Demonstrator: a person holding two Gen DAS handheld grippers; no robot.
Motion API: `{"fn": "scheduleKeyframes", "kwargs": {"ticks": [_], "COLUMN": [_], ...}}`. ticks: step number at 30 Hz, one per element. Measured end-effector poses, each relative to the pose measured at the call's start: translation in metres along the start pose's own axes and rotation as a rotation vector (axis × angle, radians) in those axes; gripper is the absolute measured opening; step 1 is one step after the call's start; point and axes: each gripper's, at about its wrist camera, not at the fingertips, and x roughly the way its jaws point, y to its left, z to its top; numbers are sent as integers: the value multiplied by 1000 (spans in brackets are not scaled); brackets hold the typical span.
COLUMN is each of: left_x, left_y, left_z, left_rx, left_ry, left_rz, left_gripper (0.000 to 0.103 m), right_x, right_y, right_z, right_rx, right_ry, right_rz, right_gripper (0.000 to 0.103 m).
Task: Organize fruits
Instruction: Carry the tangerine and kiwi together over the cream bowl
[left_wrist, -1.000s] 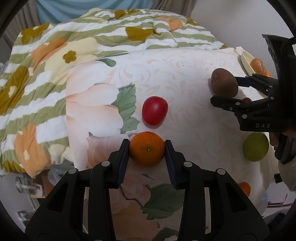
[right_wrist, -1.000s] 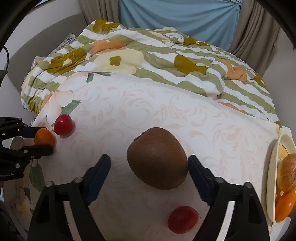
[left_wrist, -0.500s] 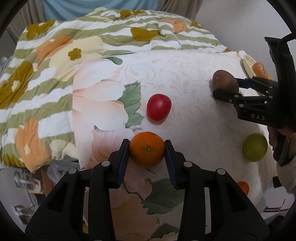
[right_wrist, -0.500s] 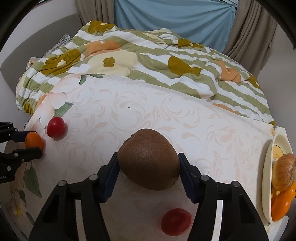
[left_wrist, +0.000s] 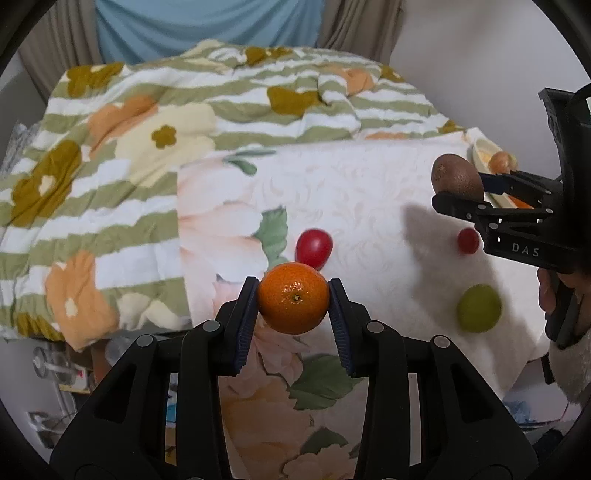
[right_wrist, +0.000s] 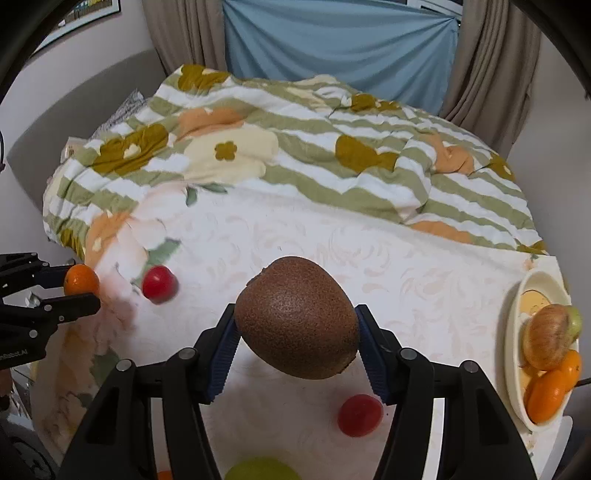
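My left gripper (left_wrist: 293, 308) is shut on a small orange (left_wrist: 293, 302), lifted above the flowered cloth (left_wrist: 369, 192). In the right wrist view that orange (right_wrist: 81, 280) shows at the far left between the left gripper's fingers. My right gripper (right_wrist: 297, 334) is shut on a brown kiwi (right_wrist: 297, 317), also raised off the cloth; the same kiwi (left_wrist: 457, 176) shows at the right of the left wrist view. Two red tomatoes (right_wrist: 159, 283) (right_wrist: 360, 414) and a green fruit (left_wrist: 479, 307) lie on the cloth. A cream plate (right_wrist: 517, 332) at the right edge holds an apple (right_wrist: 546, 343) and oranges (right_wrist: 548, 393).
A striped, flowered quilt (right_wrist: 295, 147) is bunched up behind the cloth. Blue and beige curtains (right_wrist: 340, 44) hang at the back. The cloth's left edge drops off to clutter on the floor (left_wrist: 55, 369). A hand (left_wrist: 561, 295) holds the right gripper.
The right gripper's jaws closed onto the kiwi, which lay between them on the cloth. Both grippers then rose with their fruit, leaving shadows on the cloth.
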Motion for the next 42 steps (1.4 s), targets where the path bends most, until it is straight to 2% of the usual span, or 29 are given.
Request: {"fn": "scheduleKeyframes", "kwargs": {"ticks": [11,19,26,34,42], "left_x": [-41,-53,-46,-14,24], "left_y": [-20,-64,-126,-219,-291], "left_z": [31,62,89,125,155], "left_rx": [70,127,127,110,98], "left_ry": [-102,-144,-161,-154,-143], "left_rz": [-18,-29,-39,-76,-99], "left_gripper": [44,44,44,44,44], "right_x": [-64,-103,-123,-135,-133], "right_y": [-8,-40,-100,-184,-258], "right_z": [12,6,-13,-25,-32], "right_rx": [76,121,168,148,125], "right_ry": [-85,-129,-143,-134,-131], "right_rz": [-44,-77,-77,-87,-81], "right_gripper": [57,57,57,57,57]}}
